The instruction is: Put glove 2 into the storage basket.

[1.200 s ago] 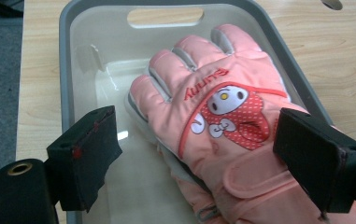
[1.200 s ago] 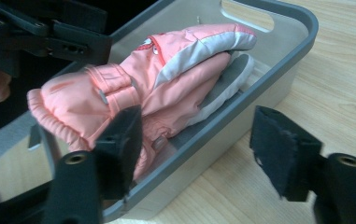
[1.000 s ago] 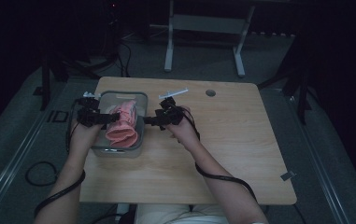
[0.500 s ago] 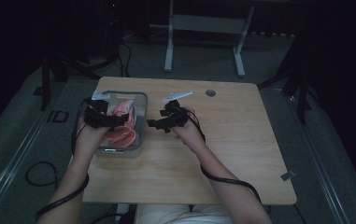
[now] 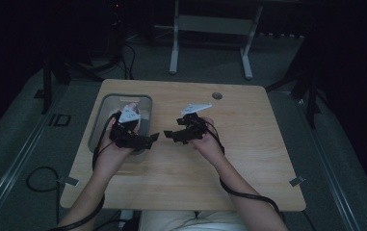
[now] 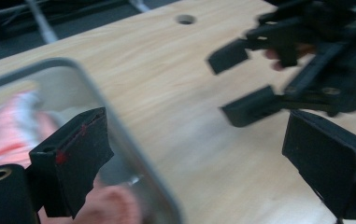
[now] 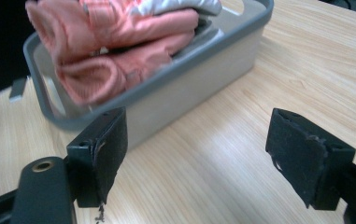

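A grey bin (image 5: 96,126) stands at the table's left, and folded pink cloth (image 7: 119,42) with a white piece on top lies in it. My left gripper (image 5: 148,138) hovers over the bin's near right corner and points right. Its jaws have just been opening and stand open with nothing between them (image 6: 199,154). The bin's rim (image 6: 119,140) and the pink cloth (image 6: 7,135) sit behind its left jaw. My right gripper (image 5: 168,135) faces it, tips close to the left gripper's. Its jaws have also just been opening and are open and empty (image 7: 203,149), aimed at the bin's wall (image 7: 199,88).
The wooden table (image 5: 248,154) has a small round hole (image 5: 216,96) near its far edge. A metal stand (image 5: 210,38) rises behind the table. Cables (image 5: 32,178) lie on the floor at the left. The other gripper (image 6: 238,84) appears blurred at the upper right of the left gripper view.
Both grippers have left the pink cloth in the bin. The left hand moved right and nearer across the bin; the right hand drew back right. Both jaw pairs stand wider.
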A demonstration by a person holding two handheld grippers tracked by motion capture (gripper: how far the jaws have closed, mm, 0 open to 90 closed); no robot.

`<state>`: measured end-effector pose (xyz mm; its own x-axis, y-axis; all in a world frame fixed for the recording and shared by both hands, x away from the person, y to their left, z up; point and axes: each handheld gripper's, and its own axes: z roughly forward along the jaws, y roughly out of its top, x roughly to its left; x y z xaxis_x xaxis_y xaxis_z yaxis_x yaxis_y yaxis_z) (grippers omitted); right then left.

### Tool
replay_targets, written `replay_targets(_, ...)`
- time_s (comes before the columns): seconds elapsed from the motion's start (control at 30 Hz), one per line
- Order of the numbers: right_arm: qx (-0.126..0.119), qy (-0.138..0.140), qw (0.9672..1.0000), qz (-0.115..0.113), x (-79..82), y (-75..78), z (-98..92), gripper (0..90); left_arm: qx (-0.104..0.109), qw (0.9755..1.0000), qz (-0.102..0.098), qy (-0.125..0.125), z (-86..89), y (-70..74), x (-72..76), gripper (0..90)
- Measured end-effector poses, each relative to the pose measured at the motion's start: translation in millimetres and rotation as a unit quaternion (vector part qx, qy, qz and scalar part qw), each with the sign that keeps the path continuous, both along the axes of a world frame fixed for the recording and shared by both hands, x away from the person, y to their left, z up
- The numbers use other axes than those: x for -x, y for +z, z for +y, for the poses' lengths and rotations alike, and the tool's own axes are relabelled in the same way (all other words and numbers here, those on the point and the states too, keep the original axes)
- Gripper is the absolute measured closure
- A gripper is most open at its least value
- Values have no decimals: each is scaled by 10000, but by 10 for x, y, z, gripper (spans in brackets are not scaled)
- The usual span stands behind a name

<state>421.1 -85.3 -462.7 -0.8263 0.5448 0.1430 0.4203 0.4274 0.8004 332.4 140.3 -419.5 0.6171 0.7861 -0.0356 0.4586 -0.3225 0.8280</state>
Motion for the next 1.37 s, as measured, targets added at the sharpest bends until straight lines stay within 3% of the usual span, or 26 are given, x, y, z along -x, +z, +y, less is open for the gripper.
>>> replay_targets(0.1,83,44,9999,-112,69,-55,-105,204,138,9996,-72,-236,-144,-63,110,74)
replay_targets(0.23,119,124,9996,-218,184,-172,-269,177,171,9977,-196,-619,-341,-225,259,74)
replay_targets(0.33,89,128,9996,-214,274,-285,-409,157,173,9950,-100,-977,-497,-417,363,74)
replay_targets(0.5,179,153,9993,-299,421,-505,-612,142,-113,9899,85,-1410,-702,-737,484,74)
replay_targets(0.7,309,192,9986,-381,521,-681,-767,140,-28,9883,265,-1499,-745,-999,507,74)
replay_targets(0.8,373,188,9981,-460,561,-706,-829,139,75,9879,204,-1536,-749,-1072,528,74)
replay_targets(0.87,354,209,9983,-423,606,-729,-874,139,15,9874,154,-1576,-758,-1113,541,74)
replay_targets(1.13,493,164,9974,-506,694,-867,-937,139,-60,9852,69,-1709,-792,-1186,584,74)
replay_targets(1.37,392,75,9973,-610,700,-867,-964,141,-121,9840,149,-1770,-810,-1227,594,72)
